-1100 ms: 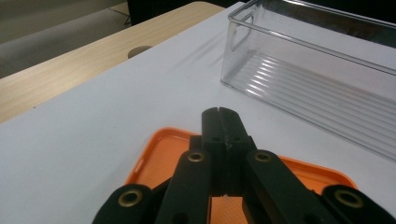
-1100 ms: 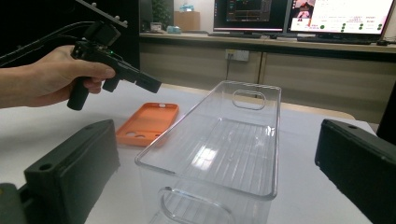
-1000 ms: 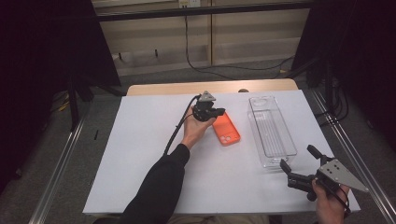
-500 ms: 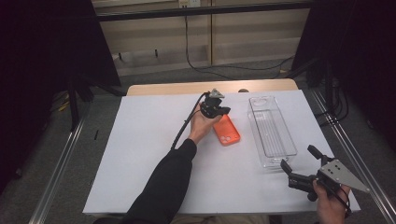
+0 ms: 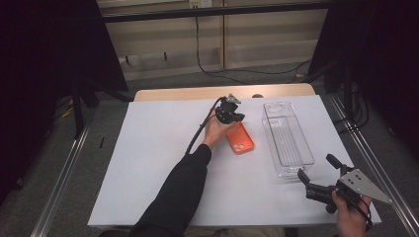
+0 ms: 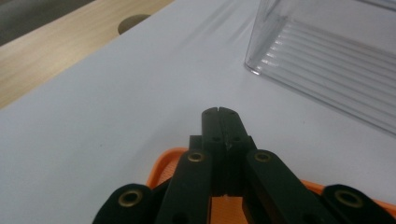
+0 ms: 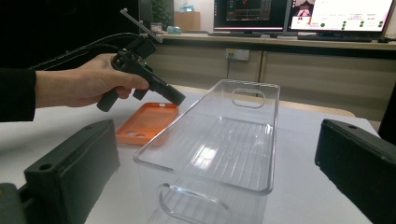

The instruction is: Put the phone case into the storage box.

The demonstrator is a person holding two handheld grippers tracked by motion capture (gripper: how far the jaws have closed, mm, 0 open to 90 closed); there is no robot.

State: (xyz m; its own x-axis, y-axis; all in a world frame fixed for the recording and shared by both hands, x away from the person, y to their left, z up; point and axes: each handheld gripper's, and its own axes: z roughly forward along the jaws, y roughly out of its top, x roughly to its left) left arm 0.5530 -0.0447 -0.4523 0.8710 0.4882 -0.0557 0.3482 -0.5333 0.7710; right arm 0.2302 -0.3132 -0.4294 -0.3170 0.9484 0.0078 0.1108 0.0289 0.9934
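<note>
An orange phone case (image 5: 241, 139) lies flat on the white table, left of a clear plastic bin (image 5: 287, 138). My left gripper (image 5: 232, 114) hovers just over the case's far end, jaws shut with nothing between them. In the left gripper view the closed jaw tips (image 6: 219, 112) sit above the case's orange rim (image 6: 163, 170), with the bin's corner (image 6: 336, 60) ahead. My right gripper (image 5: 316, 166) is held open near the table's front right, facing the bin's near end. From the right gripper view, the bin (image 7: 219, 135), the case (image 7: 147, 122) and the left gripper (image 7: 175, 98) all show.
A white sheet (image 5: 148, 163) covers the table. A bare wooden strip with a round hole (image 5: 257, 95) runs along the far edge. Metal rails flank both sides of the table. Monitors stand on a counter (image 7: 299, 39) behind the table.
The left hand and its gripper have shifted a little to the right, over the far end of the orange case. The right gripper has stayed put.
</note>
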